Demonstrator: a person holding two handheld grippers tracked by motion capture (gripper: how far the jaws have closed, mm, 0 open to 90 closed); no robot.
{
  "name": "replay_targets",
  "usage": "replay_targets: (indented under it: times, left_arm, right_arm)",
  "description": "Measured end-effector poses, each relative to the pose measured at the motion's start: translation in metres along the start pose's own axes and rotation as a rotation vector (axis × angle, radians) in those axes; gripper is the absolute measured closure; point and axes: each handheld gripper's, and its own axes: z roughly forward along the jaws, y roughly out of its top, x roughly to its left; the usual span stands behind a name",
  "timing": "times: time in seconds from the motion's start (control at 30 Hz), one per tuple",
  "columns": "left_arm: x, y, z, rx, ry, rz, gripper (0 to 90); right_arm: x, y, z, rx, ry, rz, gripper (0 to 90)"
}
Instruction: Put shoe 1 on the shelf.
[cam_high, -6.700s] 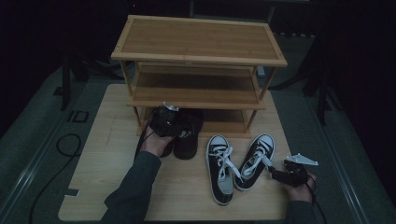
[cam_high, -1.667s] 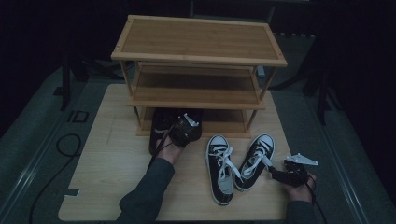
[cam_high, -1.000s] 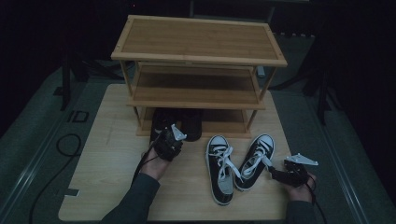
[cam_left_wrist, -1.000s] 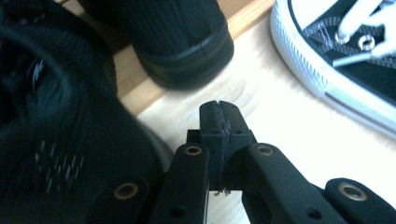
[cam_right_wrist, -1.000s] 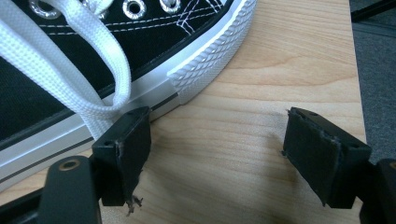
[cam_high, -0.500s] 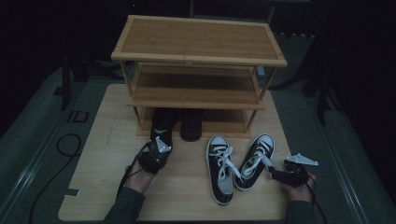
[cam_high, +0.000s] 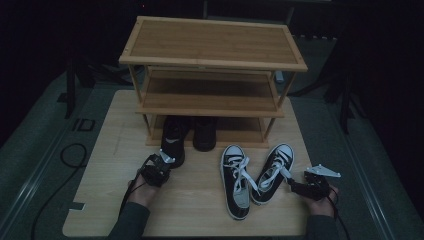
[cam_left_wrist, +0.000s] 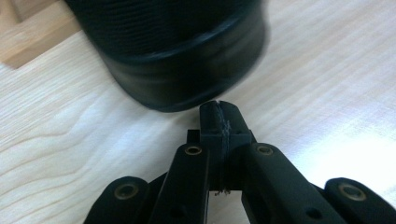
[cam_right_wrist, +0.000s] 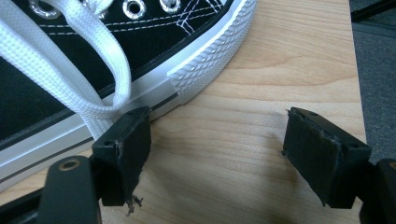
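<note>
A pair of black shoes stands under the bottom shelf of the wooden rack (cam_high: 210, 100): the left black shoe (cam_high: 174, 137) and the right black shoe (cam_high: 205, 132). My left gripper (cam_high: 160, 164) rests low on the board just in front of the left one, jaws shut on nothing. In the left gripper view its tips (cam_left_wrist: 219, 114) sit a little short of the shoe's black rounded end (cam_left_wrist: 177, 56). Two black-and-white sneakers (cam_high: 237, 182) (cam_high: 272, 170) lie at front right. My right gripper (cam_high: 296, 185) is open beside the right sneaker (cam_right_wrist: 116, 42), whose white lace (cam_right_wrist: 100, 88) hangs by one pad (cam_right_wrist: 123, 142).
The rack's top shelf (cam_high: 212, 42) and middle shelf (cam_high: 210, 92) are bare. Everything stands on a light wooden board (cam_high: 195, 205) over a grey floor mat. A black cable (cam_high: 70, 155) loops on the mat at left. Dark stands flank the rack.
My left gripper has drawn back from the black shoes toward the near left and sunk to the board, staying shut. The right gripper has kept still.
</note>
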Motion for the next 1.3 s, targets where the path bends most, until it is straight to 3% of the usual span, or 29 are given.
replay_targets:
  times: [0.13, 0.33, 0.6, 1.0, 1.3]
  left_arm:
    - [0.006, -0.001, 0.002, 0.000, 0.014, -0.019, 90.0]
    - [0.015, 0.004, 0.002, 0.011, 0.052, -0.007, 90.0]
    - [0.023, 0.029, 0.008, -0.002, 0.046, 0.002, 90.0]
    - [0.011, 0.063, 0.026, 0.022, 0.026, 0.042, 90.0]
    - [0.011, 0.067, 0.029, 0.025, 0.018, 0.030, 90.0]
  right_arm:
    - [0.000, 0.000, 0.000, 0.000, 0.000, 0.000, 23.0]
    - [0.000, 0.000, 0.000, 0.000, 0.000, 0.000, 23.0]
    - [0.000, 0.000, 0.000, 0.000, 0.000, 0.000, 23.0]
    - [0.000, 0.000, 0.000, 0.000, 0.000, 0.001, 23.0]
    - [0.000, 0.000, 0.000, 0.000, 0.000, 0.001, 23.0]
